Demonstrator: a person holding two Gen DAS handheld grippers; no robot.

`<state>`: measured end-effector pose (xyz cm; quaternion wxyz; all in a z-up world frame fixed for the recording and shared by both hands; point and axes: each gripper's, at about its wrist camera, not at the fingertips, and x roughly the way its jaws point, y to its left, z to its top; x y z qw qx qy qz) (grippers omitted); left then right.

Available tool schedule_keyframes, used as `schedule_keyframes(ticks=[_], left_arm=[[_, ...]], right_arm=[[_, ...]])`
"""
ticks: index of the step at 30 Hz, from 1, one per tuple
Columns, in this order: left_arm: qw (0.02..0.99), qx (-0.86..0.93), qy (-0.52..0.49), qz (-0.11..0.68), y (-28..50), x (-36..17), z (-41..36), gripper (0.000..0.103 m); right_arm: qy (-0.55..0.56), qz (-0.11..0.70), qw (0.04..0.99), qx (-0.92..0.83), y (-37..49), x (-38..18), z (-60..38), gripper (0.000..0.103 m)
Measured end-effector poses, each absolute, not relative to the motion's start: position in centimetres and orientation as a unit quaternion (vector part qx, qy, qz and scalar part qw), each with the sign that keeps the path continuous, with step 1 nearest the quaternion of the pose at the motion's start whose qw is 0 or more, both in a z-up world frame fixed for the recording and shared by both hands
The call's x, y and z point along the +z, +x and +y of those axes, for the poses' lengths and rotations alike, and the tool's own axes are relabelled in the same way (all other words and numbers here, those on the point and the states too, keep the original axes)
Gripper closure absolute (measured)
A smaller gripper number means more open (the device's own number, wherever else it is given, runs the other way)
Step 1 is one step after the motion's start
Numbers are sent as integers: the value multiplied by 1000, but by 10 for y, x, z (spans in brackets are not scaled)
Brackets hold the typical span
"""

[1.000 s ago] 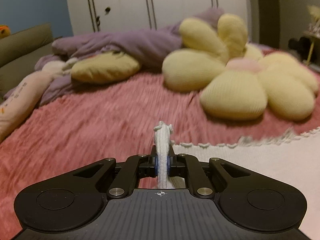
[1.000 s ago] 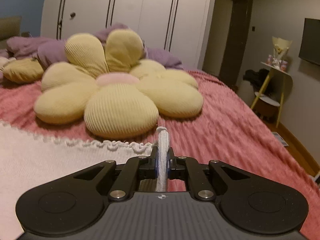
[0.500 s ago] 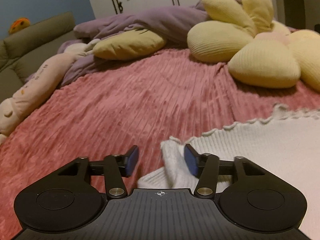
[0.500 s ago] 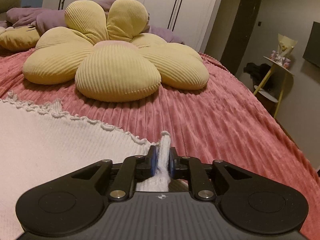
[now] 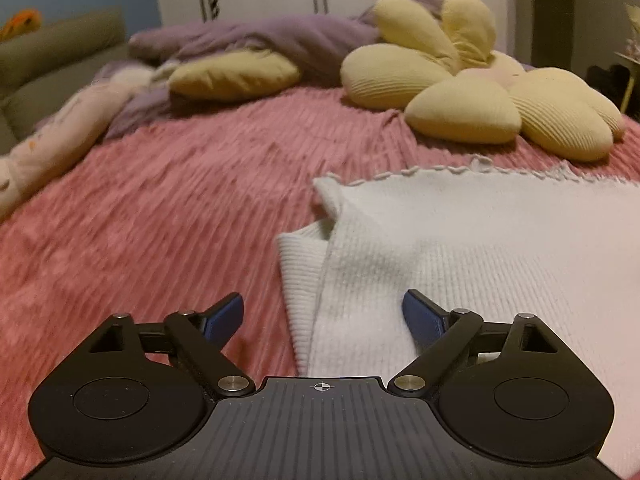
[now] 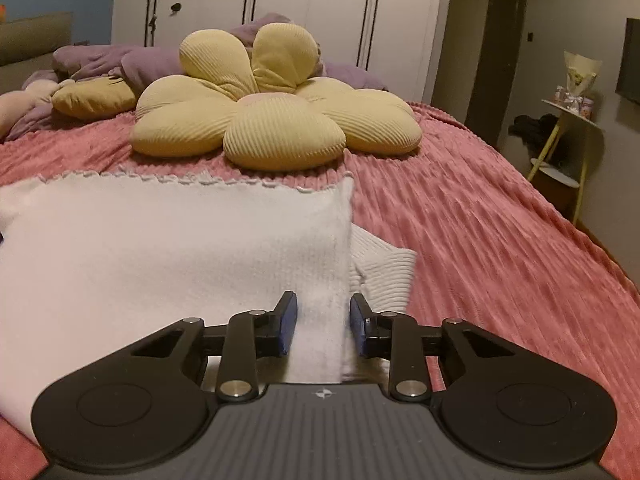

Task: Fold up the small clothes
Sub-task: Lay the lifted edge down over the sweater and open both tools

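The left claw stands spread wide, its jaws having just been opening; the near left corner of the white ribbed knit garment lies loose on the bed between the blue pads, which do not press on it. The right claw is parted more narrowly, its jaws also having just been opening, and the garment's right edge sits in the gap with neither blue pad squeezing it.

The garment lies folded over on the pink ribbed bedspread, a scalloped hem along its far edge and a ribbed under-layer poking out at each side. Beyond the hem rests a yellow flower-shaped corduroy cushion, just apart from the knit. Farther back lie a plain yellow pillow and a rumpled purple duvet, before white wardrobe doors. A yellow-legged side stand stands right of the bed.
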<state>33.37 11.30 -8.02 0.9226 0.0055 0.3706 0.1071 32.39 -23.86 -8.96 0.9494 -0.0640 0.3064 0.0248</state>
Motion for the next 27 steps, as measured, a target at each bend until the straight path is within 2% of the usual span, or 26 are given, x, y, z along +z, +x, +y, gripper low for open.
schedule_keyframes(ticks=[3, 17, 20, 23, 27], left_arm=[[914, 110, -19, 389, 328, -72, 118, 12], [906, 109, -25, 408, 294, -54, 123, 13], [907, 73, -56, 410, 282, -51, 127, 13], [902, 34, -98, 420, 273, -54, 135, 18], [888, 29, -117, 443, 272, -65, 142, 33]], right_arm=[[-44, 318, 947, 8, 326, -84, -248, 70], [-6, 316, 948, 18, 259, -59, -256, 71], [-12, 316, 948, 35, 252, -60, -252, 77], [-12, 322, 946, 38, 247, -66, -252, 86], [-18, 343, 939, 22, 247, -81, -257, 86]])
